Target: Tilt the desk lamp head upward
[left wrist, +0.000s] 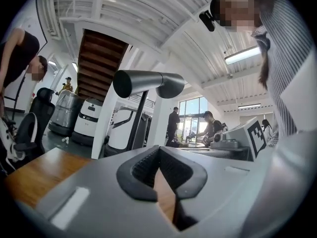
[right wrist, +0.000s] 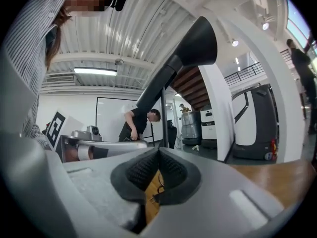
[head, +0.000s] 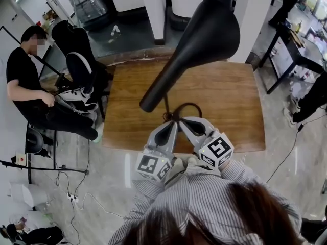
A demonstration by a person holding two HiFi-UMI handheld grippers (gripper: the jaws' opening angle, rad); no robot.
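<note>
The black desk lamp head (head: 196,47) fills the middle of the head view, its wide cone toward the far right and its narrow end (head: 149,104) nearer me. Its thin stem (head: 166,106) rises from the wooden table (head: 230,101), with a looped black cord (head: 193,106) beside it. My left gripper (head: 172,125) and right gripper (head: 185,121) sit side by side below the lamp at the table's near edge, both shut on nothing and clear of the lamp. The left gripper view shows its shut gripper (left wrist: 158,150) with the lamp head (left wrist: 148,83) above. The right gripper view shows its shut gripper (right wrist: 158,152) under the lamp head (right wrist: 185,53).
A seated person in black (head: 25,86) and a black office chair (head: 79,60) are left of the table. A white pillar (head: 153,9) stands behind it, and another dark table (head: 294,50) is at the right. Cables (head: 76,198) lie on the floor.
</note>
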